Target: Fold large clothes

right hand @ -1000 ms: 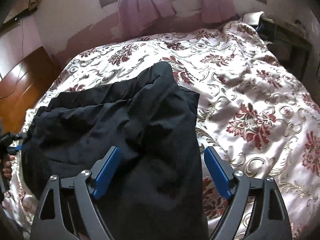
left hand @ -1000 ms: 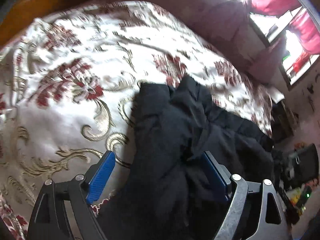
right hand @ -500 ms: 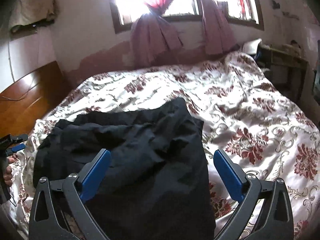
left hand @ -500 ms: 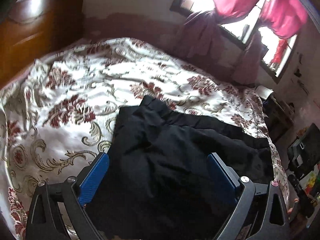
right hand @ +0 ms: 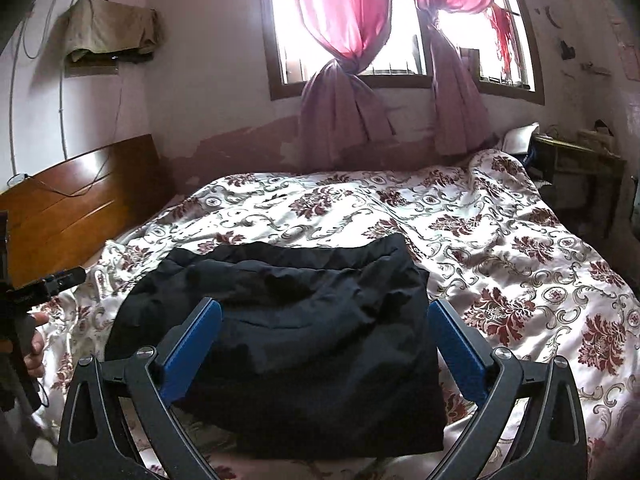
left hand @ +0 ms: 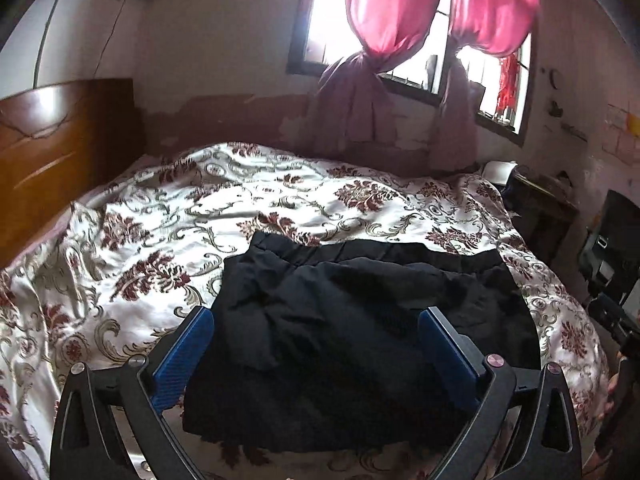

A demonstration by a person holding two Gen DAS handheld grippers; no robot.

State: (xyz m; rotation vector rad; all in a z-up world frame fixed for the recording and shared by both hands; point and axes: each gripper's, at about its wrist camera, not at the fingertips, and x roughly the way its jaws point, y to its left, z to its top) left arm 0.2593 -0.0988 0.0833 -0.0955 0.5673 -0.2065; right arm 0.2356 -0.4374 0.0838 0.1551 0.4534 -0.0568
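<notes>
garment: black garment (left hand: 360, 320) (right hand: 304, 320), large, the one I'm folding
state: folded into a rumpled, thick rectangle
place: flat on floral bedspread (left hand: 160, 240), near edge

Daylight pours through the barred window with knotted pink curtains (right hand: 400, 36), blown out to white glare in both views. The room stays dim, corners black, walls bowing at the fisheye edges. The folded black fabric garment (left hand: 360, 320) swallows detail; focus is fairly sharp.
</notes>
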